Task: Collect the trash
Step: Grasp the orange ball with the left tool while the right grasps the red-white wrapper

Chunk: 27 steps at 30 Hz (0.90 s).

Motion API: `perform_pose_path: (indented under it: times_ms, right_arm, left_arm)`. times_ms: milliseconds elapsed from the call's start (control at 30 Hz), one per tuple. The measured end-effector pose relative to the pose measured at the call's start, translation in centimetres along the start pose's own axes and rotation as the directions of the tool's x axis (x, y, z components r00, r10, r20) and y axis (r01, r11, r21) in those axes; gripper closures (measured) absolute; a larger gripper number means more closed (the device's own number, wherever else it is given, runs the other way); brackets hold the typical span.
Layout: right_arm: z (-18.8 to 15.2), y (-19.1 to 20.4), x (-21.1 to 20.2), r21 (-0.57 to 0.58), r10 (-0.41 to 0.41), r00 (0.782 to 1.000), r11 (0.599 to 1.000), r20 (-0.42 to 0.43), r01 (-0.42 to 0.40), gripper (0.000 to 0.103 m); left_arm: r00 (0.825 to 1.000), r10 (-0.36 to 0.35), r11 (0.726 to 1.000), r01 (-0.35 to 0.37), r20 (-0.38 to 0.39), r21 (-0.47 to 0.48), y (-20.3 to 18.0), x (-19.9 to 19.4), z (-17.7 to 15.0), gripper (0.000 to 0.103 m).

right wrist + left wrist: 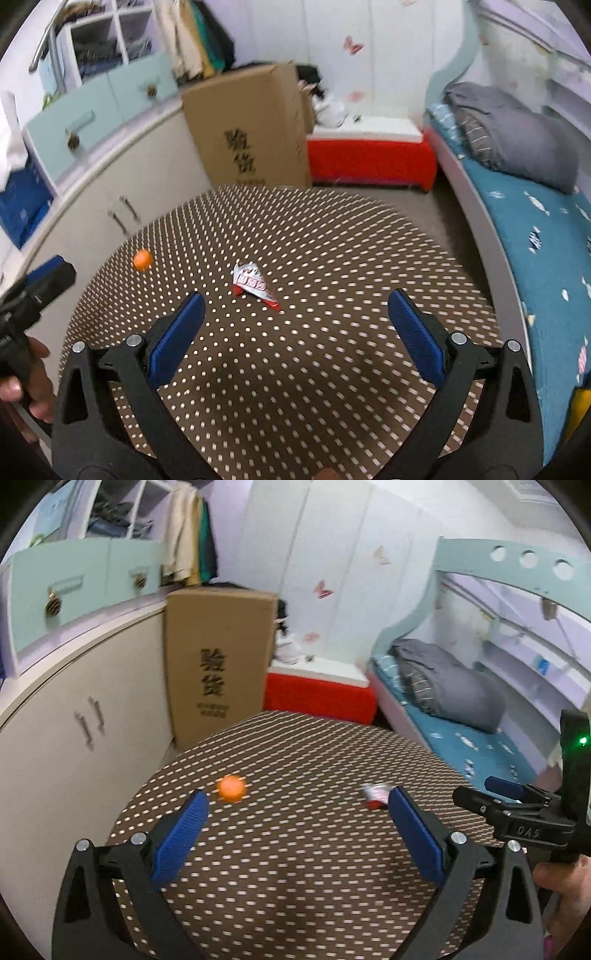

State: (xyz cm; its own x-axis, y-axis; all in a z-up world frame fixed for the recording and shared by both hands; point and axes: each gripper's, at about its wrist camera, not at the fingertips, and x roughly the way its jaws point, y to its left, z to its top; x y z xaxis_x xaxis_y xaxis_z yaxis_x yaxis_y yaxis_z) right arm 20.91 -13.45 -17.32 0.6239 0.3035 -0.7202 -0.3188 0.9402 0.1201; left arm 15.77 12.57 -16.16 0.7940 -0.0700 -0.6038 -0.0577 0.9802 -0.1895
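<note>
A crumpled wrapper (253, 282), white and red with a foil look, lies near the middle of the round dotted surface (332, 369), with nothing touching it. It looks light, thin and soft, likely to slide or flatten if pushed, so the best hold is probably across its raised, bunched middle rather than on the flat red tail that points toward the near edge. To its left and a little farther off sits a small orange ball (142, 259), well apart from the wrapper; it looks smooth and round and would likely roll away at a glancing touch, so it needs a centred pinch from both sides.

The right gripper (295, 306) is spread wide and empty, hanging above the surface with the wrapper just ahead and left of its centre. The left gripper (297, 805) is also wide and empty; in its view the ball (231, 789) is just beyond its left finger and the wrapper (376, 794) is at the tip of its right finger.

Beyond the surface stand a cardboard box (251, 133) and a red chest (369, 158), and a bed (535, 236) runs along the right.
</note>
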Motion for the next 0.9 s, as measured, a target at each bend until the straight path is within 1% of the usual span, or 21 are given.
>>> perform_pose_path:
  times_ms: [133, 267, 500, 567, 600, 667, 700, 733, 767, 800, 833, 867, 900]
  right_arm:
    - [0.5, 1.1, 3.4, -0.038, 0.022, 0.999, 0.999, -0.044, -0.023, 0.006]
    - [0.5, 1.7, 5.9, -0.054, 0.035, 0.997, 0.998, -0.076, -0.039, 0.006]
    - [0.8, 2.7, 8.4, -0.077, 0.045, 0.996, 0.996, -0.082, -0.051, 0.008]
    - [1.2, 2.9, 9.1, -0.084, 0.048, 0.995, 0.995, -0.086, -0.055, 0.015]
    - [1.3, 3.0, 9.2, -0.085, 0.046, 0.995, 0.995, -0.088, -0.054, 0.017]
    - [1.3, 3.1, 9.7, -0.088, 0.047, 0.994, 0.995, -0.094, -0.056, 0.029]
    - [1.2, 3.2, 9.7, -0.089, 0.051, 0.994, 0.994, -0.098, -0.059, 0.032]
    - [1.1, 3.1, 9.7, -0.09, 0.053, 0.993, 0.994, -0.102, -0.062, 0.038]
    - [1.1, 3.3, 9.8, -0.096, 0.047, 0.994, 0.994, -0.1, -0.057, 0.043]
    - [1.0, 3.5, 9.8, -0.101, 0.043, 0.994, 0.993, -0.097, -0.053, 0.047]
    - [0.9, 3.6, 9.8, -0.105, 0.047, 0.994, 0.993, -0.096, -0.057, 0.057]
    - [0.9, 3.8, 9.8, -0.103, 0.06, 0.993, 0.992, -0.098, -0.07, 0.07]
    - [0.8, 3.7, 9.8, -0.1, 0.066, 0.993, 0.992, -0.099, -0.075, 0.07]
  left_arm:
    - [0.999, 0.041, 0.999, -0.041, -0.031, -0.012, 1.8, 1.7, 0.0, 0.007]
    - [0.995, 0.073, 0.997, -0.075, -0.07, -0.018, 3.6, 3.7, 0.0, 0.007]
    - [0.985, 0.12, 0.993, -0.12, -0.121, 0.014, 5.4, 7.6, 0.4, 0.007]
    - [0.982, 0.126, 0.992, -0.123, -0.139, 0.026, 5.7, 8.8, 0.7, 0.007]
    - [0.981, 0.128, 0.992, -0.125, -0.145, 0.031, 5.7, 9.2, 0.8, 0.007]
    - [0.978, 0.135, 0.99, -0.128, -0.157, 0.053, 5.7, 10.1, 1.2, 0.007]
    - [0.977, 0.141, 0.989, -0.132, -0.162, 0.064, 5.6, 10.5, 1.3, 0.008]
    - [0.975, 0.144, 0.988, -0.133, -0.172, 0.076, 5.6, 11.0, 1.3, 0.008]
    - [0.973, 0.142, 0.988, -0.13, -0.182, 0.079, 5.6, 11.4, 1.3, 0.01]
    - [0.97, 0.135, 0.989, -0.121, -0.201, 0.081, 5.7, 11.9, 1.2, 0.016]
    - [0.967, 0.127, 0.99, -0.111, -0.223, 0.082, 5.6, 12.4, 1.1, 0.032]
    - [0.965, 0.132, 0.989, -0.114, -0.225, 0.093, 5.6, 12.7, 1.0, 0.039]
    - [0.966, 0.133, 0.988, -0.111, -0.221, 0.108, 5.5, 12.7, 0.9, 0.045]
